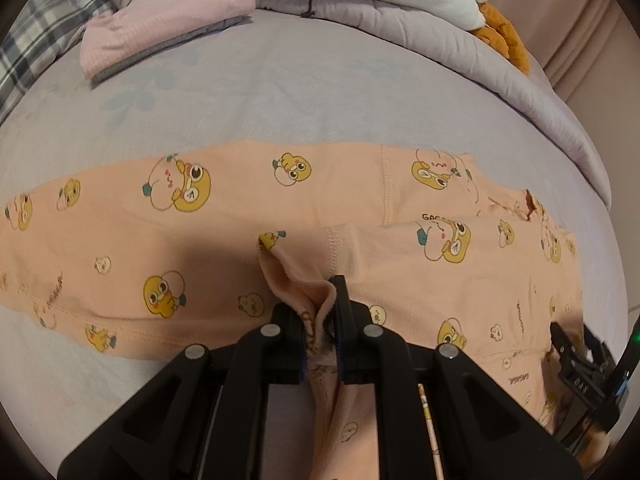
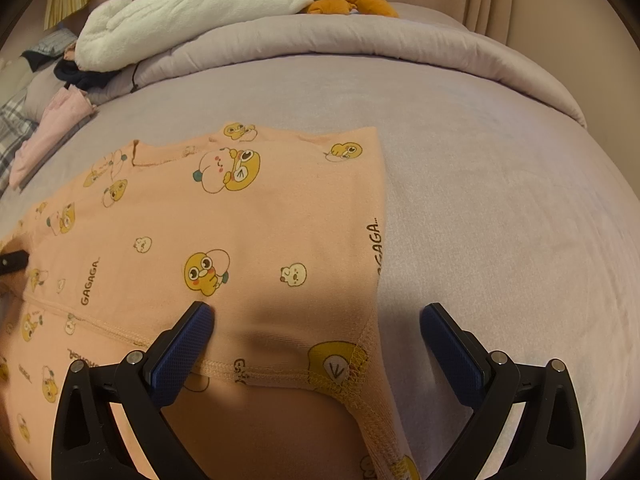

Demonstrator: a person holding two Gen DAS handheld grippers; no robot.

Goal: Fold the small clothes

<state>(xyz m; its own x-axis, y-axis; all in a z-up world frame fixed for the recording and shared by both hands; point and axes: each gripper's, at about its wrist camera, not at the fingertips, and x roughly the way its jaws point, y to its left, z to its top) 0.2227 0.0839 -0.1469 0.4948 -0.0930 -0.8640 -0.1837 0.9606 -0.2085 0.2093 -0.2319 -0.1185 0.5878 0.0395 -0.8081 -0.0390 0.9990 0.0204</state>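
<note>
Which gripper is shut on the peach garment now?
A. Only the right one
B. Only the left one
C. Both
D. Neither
B: the left gripper pinches a bunched fold of the peach garment, while the right gripper stands wide open over its edge.

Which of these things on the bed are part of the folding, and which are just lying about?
In the job:
peach duck-print garment
left tongs, pinching its fabric
right tongs, open

Lying about:
folded pink clothes
white plush toy
rolled quilt
</note>
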